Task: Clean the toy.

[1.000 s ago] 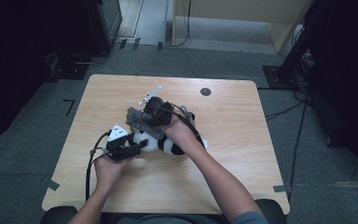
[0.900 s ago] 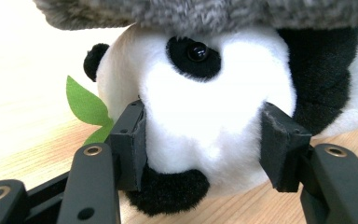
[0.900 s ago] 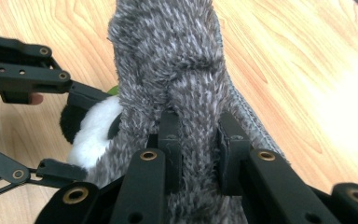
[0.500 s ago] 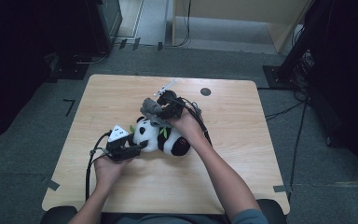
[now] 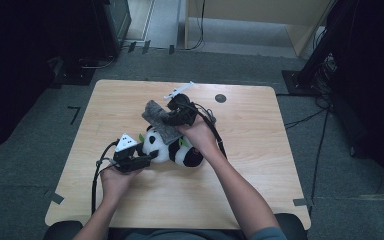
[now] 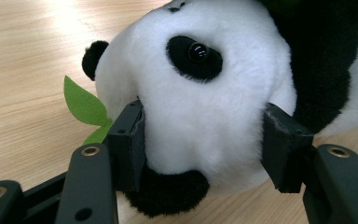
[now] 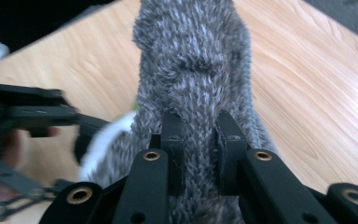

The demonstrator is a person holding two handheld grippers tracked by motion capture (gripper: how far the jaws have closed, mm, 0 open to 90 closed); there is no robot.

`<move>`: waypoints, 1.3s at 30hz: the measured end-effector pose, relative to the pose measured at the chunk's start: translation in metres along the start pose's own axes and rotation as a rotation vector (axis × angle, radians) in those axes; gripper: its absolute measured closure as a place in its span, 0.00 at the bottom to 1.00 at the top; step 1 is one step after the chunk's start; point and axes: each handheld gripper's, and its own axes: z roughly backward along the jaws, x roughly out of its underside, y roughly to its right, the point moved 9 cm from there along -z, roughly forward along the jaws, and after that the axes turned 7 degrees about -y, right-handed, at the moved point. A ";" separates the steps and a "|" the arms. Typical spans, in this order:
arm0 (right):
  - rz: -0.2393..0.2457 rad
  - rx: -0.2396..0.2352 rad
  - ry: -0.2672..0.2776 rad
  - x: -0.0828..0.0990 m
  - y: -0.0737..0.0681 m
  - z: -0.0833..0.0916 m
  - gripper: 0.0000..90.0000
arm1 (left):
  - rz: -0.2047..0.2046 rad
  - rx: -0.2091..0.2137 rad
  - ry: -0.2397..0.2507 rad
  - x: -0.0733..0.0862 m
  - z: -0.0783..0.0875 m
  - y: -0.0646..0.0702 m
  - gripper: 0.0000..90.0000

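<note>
Grey knitted cloth [image 7: 191,70] is pinched by the right gripper [image 7: 199,135] fingers. A black-and-white plush panda [image 6: 205,93] on the wooden table [image 5: 260,165] is clamped at its head by the left gripper [image 6: 200,140] fingers.

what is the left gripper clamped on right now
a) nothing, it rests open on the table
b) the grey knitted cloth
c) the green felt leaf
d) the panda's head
d: in the left gripper view the left gripper has its two black pads pressed into either side of the plush panda's white head, while the grey knitted cloth sits pinched in the right gripper.
</note>
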 end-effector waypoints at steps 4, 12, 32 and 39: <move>0.047 -0.020 0.012 -0.004 -0.022 0.003 0.86 | 0.002 0.000 -0.001 -0.001 0.000 0.000 0.45; 0.108 -0.017 -0.036 0.008 -0.052 -0.023 0.86 | 0.017 -0.002 0.006 -0.002 0.001 0.000 0.44; 0.111 0.056 -0.036 0.019 -0.025 -0.025 0.86 | 0.004 -0.001 -0.013 -0.002 0.000 0.001 0.46; 0.071 0.073 -0.026 0.020 -0.004 -0.021 0.86 | -0.001 0.000 -0.012 -0.002 0.000 0.001 0.46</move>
